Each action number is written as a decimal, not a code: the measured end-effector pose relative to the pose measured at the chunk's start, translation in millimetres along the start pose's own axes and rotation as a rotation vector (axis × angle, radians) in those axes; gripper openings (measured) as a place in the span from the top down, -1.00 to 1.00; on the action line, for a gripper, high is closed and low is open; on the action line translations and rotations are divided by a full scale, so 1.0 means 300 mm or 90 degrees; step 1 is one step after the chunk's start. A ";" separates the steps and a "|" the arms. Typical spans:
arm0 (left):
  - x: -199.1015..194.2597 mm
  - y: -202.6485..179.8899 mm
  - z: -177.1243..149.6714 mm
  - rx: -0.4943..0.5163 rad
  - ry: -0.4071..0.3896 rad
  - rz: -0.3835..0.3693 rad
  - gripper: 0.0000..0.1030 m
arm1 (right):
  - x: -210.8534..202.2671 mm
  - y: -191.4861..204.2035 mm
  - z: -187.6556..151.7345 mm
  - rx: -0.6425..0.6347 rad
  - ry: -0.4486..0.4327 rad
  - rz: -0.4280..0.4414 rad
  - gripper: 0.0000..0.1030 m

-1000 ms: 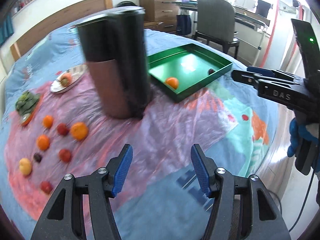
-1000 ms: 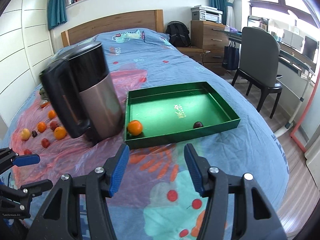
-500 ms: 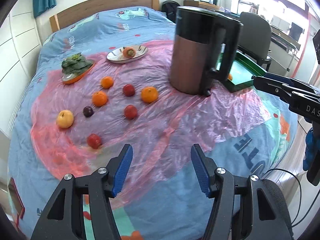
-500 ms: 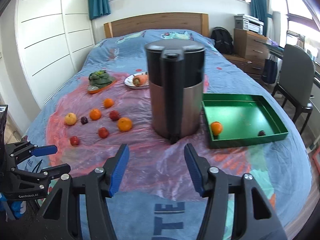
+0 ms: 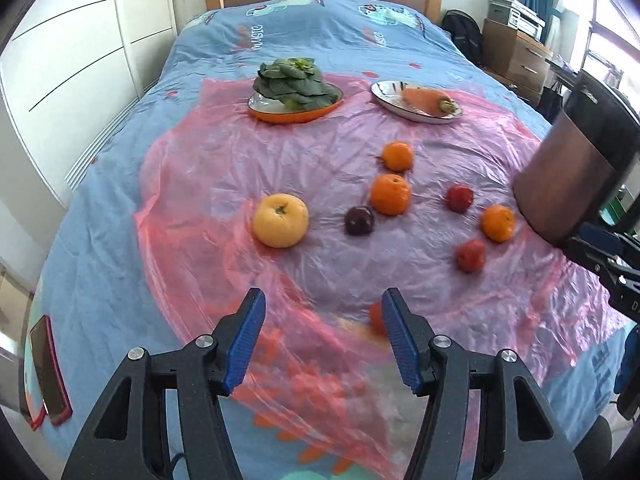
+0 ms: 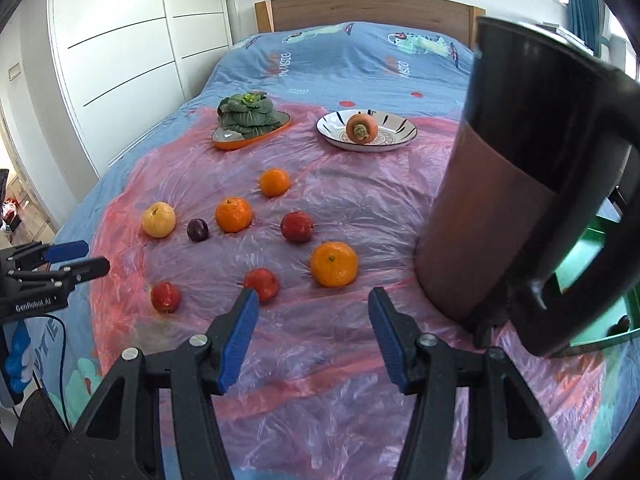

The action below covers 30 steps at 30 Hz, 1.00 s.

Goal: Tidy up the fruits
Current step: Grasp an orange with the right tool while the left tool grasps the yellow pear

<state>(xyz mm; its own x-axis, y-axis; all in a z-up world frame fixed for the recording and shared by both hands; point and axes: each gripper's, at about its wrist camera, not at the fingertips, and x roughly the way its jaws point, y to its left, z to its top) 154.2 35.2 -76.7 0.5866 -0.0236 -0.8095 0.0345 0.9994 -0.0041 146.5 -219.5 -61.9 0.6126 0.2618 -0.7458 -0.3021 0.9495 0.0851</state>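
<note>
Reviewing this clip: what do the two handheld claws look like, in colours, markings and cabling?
Both the left claw and right claw have matte black angular frames, silver screws and ribbed blue fingertip pads. The left body reads "GenRobot.AI", with a thin black cable below it.

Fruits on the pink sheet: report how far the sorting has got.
Done: hard to confirm; the kettle hides most of the green tray, with only a dark spot at its edge.

In hand: nothing. The left gripper and right gripper are both open and empty.

Left: eight fruits lie loose on the sheet, among them a yellow fruit, a plum and the nearest orange.
</note>
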 end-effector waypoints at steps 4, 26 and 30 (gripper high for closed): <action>0.117 0.059 0.054 -0.008 0.015 0.011 -0.06 | 0.114 -0.016 0.025 0.003 0.022 -0.005 -0.40; 0.409 0.109 0.136 -0.005 0.063 0.001 -0.05 | 0.429 -0.051 0.043 0.005 0.091 -0.012 -0.33; 0.417 0.121 0.140 -0.011 0.061 -0.004 0.09 | 0.438 -0.052 0.046 0.002 0.090 -0.018 0.05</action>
<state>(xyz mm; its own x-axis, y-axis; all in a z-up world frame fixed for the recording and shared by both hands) 262.7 67.3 -153.5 0.5059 -0.0276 -0.8622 0.0228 0.9996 -0.0186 241.7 -197.5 -152.1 0.5119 0.2077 -0.8335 -0.2838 0.9567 0.0641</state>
